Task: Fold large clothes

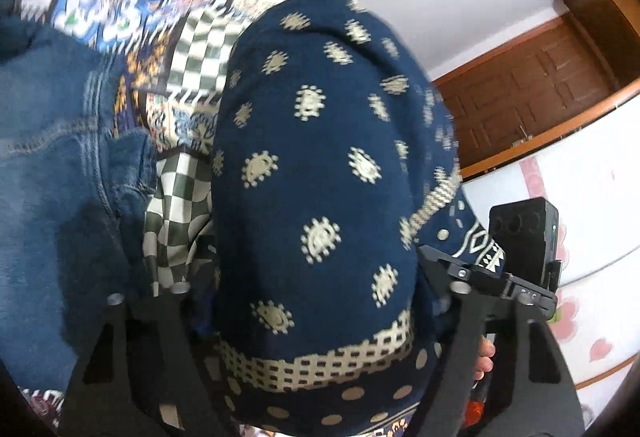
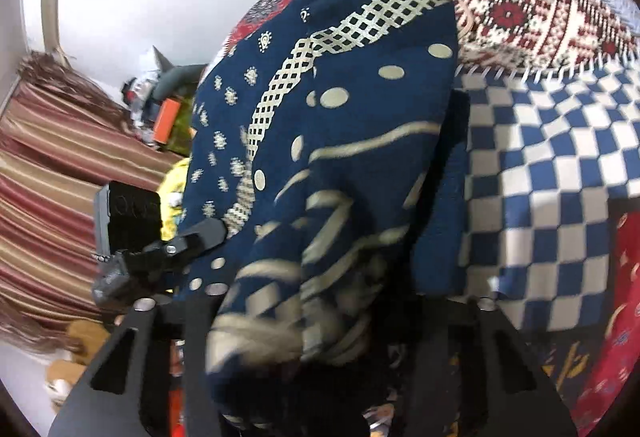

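Navy woven cloth with cream dots and lattice bands (image 1: 320, 165) hangs lifted between the 2 grippers, above a patchwork bedspread of checks and red motifs (image 2: 540, 157). It is likely raised so one edge can be carried over for a fold. The left gripper (image 1: 316, 321) has cloth bunched between its fingers, apparently clamped. The right gripper (image 2: 320, 317) seems to pinch a gathered corner — fabric hides the tips. Blue denim jeans (image 1: 60, 177) lie beside it.
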A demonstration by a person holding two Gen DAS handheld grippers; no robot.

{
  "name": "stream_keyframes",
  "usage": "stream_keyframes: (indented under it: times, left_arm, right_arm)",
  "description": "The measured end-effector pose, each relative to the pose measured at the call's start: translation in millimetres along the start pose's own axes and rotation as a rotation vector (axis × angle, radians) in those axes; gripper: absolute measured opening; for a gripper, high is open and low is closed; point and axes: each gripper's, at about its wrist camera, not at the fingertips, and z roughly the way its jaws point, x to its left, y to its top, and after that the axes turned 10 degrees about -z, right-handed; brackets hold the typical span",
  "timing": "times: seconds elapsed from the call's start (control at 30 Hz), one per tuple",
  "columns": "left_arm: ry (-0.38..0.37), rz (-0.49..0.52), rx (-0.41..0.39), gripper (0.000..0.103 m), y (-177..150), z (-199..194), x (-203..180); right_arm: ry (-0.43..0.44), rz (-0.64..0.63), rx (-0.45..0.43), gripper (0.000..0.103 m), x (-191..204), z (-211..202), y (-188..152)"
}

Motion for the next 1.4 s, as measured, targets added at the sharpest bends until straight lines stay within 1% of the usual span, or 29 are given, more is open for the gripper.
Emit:
stream_keyframes:
  times: [0.1,0.27,0.3,0.33,0.43,0.47,0.53,0.6,0.67,0.7,0.73,0.77,0.83,0.87,0.9,0.93,0.97,1.0,1.03,1.07,1.1,1.13,1.17,1.2,1.27,1.33,1.37,1.4]
  left_arm:
    - [-0.013,0.045,-0.038,0.061,-3,-26,-18]
    - [-0.051,0.086,-0.127,0.06,0,-86,-34]
    - [-0.06,0.096,-0.149,0.06,1,-101,-34]
    - [-0.067,0.109,-0.177,0.06,2,-117,-32]
    - [-0.072,0.13,-0.249,0.06,7,-153,-28]
    - [-0.072,0.131,-0.262,0.06,6,-160,-26]
    - [-0.065,0.12,-0.293,0.06,10,-183,-12]
    - [-0.053,0.096,-0.307,0.06,17,-195,6]
    - [-0.036,0.059,-0.314,0.06,24,-198,28]
    - [-0.022,0.028,-0.317,0.06,26,-199,43]
    - [-0.002,0.0,-0.316,0.06,27,-198,58]
    - [0.013,-0.012,-0.314,0.061,28,-196,69]
    - [0.068,-0.055,-0.302,0.061,30,-193,101]
    - [0.088,-0.069,-0.294,0.061,31,-186,113]
    - [0.131,-0.093,-0.275,0.061,32,-179,132]
    - [0.185,-0.119,-0.247,0.061,32,-170,153]
    - [0.215,-0.128,-0.227,0.064,31,-166,163]
    - [0.218,-0.106,-0.216,0.067,26,-162,175]
    - [0.176,-0.078,-0.23,0.068,20,-166,180]
    - [0.16,-0.072,-0.234,0.069,17,-169,181]
    - [0.164,-0.069,-0.232,0.071,15,-171,181]
    - [0.177,-0.062,-0.233,0.072,12,-172,178]
    - [0.187,-0.056,-0.237,0.074,10,-174,177]
    - [0.211,-0.043,-0.243,0.076,7,-176,171]
    - [0.263,-0.018,-0.262,0.08,-1,-179,163]
    - [0.301,0.008,-0.277,0.085,-12,-186,154]
    - [0.313,0.015,-0.279,0.088,-14,-185,155]
    - [0.333,0.024,-0.276,0.088,-22,-188,154]
  right_arm:
    - [-0.039,-0.071,-0.015,0.033,32,-5,1]
    - [-0.04,-0.147,-0.054,0.032,85,-12,16]
    - [-0.035,-0.169,-0.068,0.033,101,-12,21]
    - [-0.034,-0.183,-0.077,0.033,105,-13,25]
    - [-0.019,-0.242,-0.099,0.033,138,-7,36]
    - [-0.016,-0.257,-0.103,0.033,143,-3,39]
    - [-0.012,-0.291,-0.104,0.033,159,12,44]
    - [-0.017,-0.32,-0.089,0.033,170,33,47]
    - [-0.015,-0.332,-0.06,0.033,172,59,50]
    - [-0.012,-0.334,-0.046,0.032,171,69,51]
    - [-0.008,-0.335,-0.023,0.033,171,89,52]
    - [-0.008,-0.336,-0.007,0.033,172,100,54]
    - [-0.013,-0.326,0.049,0.033,166,141,54]
    - [-0.019,-0.322,0.066,0.033,165,152,53]
    - [-0.034,-0.316,0.098,0.032,158,174,51]
    - [-0.043,-0.312,0.118,0.032,154,186,49]
    - [-0.05,-0.307,0.141,0.031,150,196,48]
    - [-0.058,-0.301,0.174,0.031,145,209,46]
    - [-0.067,-0.295,0.206,0.031,139,220,42]
    - [-0.066,-0.301,0.214,0.032,138,224,38]
    - [-0.054,-0.318,0.212,0.032,138,222,34]
    - [-0.063,-0.345,0.21,0.033,138,220,31]
    - [-0.079,-0.356,0.212,0.035,139,216,30]
    - [-0.115,-0.37,0.215,0.04,139,212,27]
    - [-0.156,-0.384,0.21,0.046,134,197,21]
    - [-0.212,-0.399,0.198,0.047,126,178,13]
    - [-0.247,-0.408,0.191,0.048,126,172,12]
    - [-0.293,-0.422,0.184,0.051,124,163,7]
